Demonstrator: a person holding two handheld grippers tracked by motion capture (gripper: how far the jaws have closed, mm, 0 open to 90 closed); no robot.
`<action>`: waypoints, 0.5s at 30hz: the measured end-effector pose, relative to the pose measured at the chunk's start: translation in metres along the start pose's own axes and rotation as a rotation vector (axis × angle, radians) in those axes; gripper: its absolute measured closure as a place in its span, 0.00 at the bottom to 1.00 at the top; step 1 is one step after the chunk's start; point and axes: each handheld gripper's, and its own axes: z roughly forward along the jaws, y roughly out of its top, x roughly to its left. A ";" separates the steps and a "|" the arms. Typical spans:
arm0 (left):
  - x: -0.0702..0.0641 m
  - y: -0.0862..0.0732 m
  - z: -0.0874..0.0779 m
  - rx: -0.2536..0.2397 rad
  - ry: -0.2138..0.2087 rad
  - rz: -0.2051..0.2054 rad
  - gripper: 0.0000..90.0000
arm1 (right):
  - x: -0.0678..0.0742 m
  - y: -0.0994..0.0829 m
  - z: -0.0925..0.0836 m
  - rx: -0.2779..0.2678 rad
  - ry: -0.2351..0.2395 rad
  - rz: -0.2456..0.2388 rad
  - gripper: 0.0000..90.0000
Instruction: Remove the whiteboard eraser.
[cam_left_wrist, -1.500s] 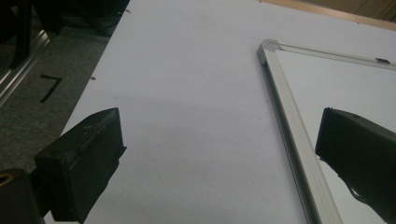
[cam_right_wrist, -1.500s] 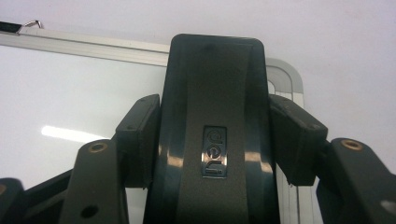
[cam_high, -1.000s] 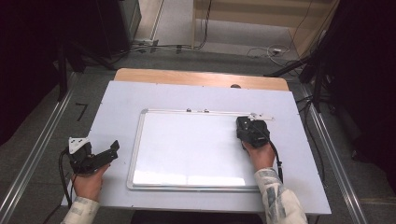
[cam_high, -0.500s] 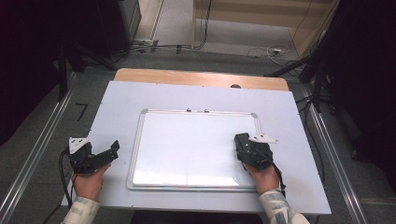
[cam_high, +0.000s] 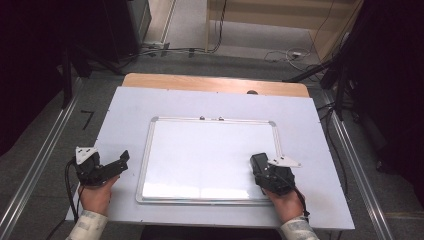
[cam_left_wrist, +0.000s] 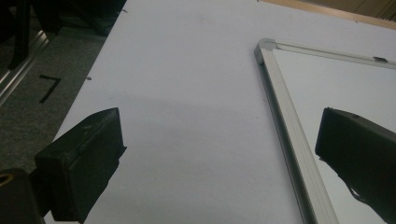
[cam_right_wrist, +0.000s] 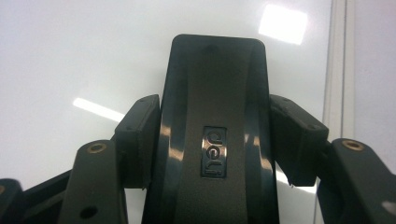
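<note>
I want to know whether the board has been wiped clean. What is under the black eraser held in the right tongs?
Under the black plastic whiteboard eraser lies the white, silver-framed whiteboard, blank where it shows. The right tongs clamp the eraser. The patch directly beneath it is covered, so marks there cannot be ruled out.

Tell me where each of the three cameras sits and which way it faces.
High view: above the person's side, looking forward and down on the table, the whiteboard, both hands, the left gripper and the right gripper.
Left gripper view: rides the left gripper, looking along its open jaws over the table to the whiteboard's corner.
Right gripper view: rides the right gripper, looking down at the whiteboard; its jaws clamp a black eraser.
Shared: all three show the whiteboard.
</note>
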 end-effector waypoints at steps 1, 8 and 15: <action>0.000 0.000 0.000 0.000 0.001 -0.001 0.02 | -0.002 0.002 0.002 0.002 -0.006 0.009 0.42; 0.001 0.000 -0.001 -0.002 0.002 -0.005 0.02 | -0.021 0.021 0.019 0.002 -0.054 0.052 0.42; 0.001 0.000 0.000 -0.001 0.001 -0.004 0.02 | -0.037 0.050 0.047 0.005 -0.108 0.104 0.42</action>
